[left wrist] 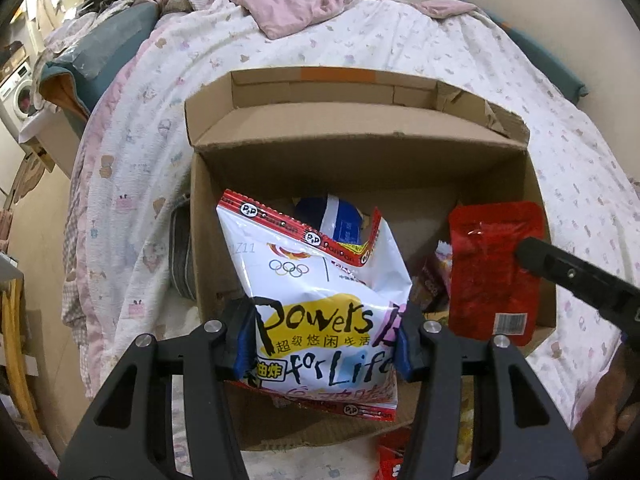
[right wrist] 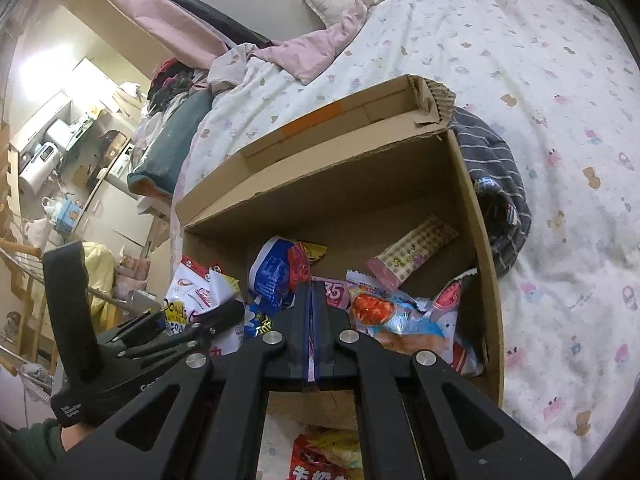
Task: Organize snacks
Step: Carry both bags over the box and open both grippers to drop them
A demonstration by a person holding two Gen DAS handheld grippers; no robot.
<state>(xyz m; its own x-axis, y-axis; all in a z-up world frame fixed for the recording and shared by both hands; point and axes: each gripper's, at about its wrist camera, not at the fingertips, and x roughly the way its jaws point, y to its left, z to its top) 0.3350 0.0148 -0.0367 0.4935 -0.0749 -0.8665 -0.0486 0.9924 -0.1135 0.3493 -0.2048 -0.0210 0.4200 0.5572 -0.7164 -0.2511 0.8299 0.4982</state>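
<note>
Two tongs (left wrist: 326, 338), snack bags (left wrist: 320, 300) between.

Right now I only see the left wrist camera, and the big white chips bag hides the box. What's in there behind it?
Observer: A pink checkered packet leans in the cardboard box's far right corner.
Operator: Are my right jaws open?
Observer: No, the right gripper's jaws are shut.
Operator: What's past the box's right wall?
Observer: A dark striped cloth lies on the bed beside it.
</note>
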